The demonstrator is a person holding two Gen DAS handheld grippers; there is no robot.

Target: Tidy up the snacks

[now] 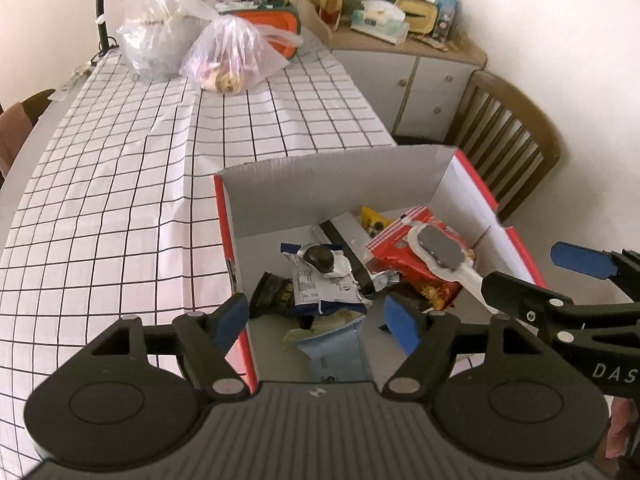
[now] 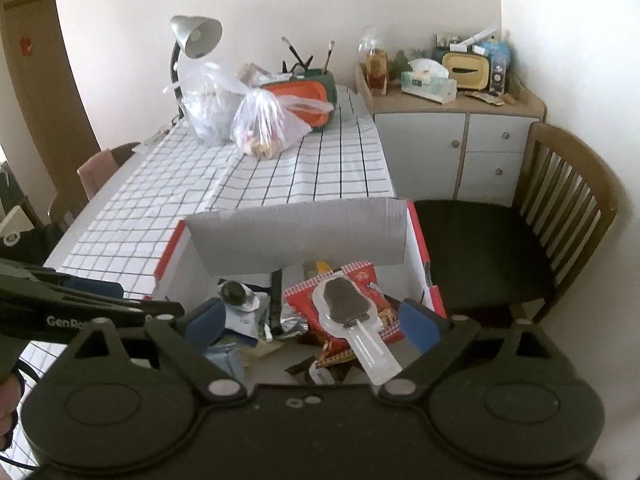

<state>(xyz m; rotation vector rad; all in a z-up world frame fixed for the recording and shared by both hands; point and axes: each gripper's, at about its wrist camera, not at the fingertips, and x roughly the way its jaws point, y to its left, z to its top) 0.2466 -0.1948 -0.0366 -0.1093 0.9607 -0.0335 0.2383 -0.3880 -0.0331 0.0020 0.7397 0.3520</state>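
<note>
Checked tablecloth (image 2: 280, 168) carries box (image 2: 296, 232); ice-cream bar (image 2: 348, 312) stick points nearward.

The checked counter (image 2: 304, 176) is being crowded at its far end by two plastic bags (image 2: 268, 124) (knotted), a desk lamp (image 2: 196, 36) standing behind; a wooden chair (image 2: 560, 208) is being kept beside it.

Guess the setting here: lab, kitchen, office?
Most likely a home dining room: a table under a checked tablecloth, a wooden dining chair, and a cluttered sideboard with a tissue box.
</note>
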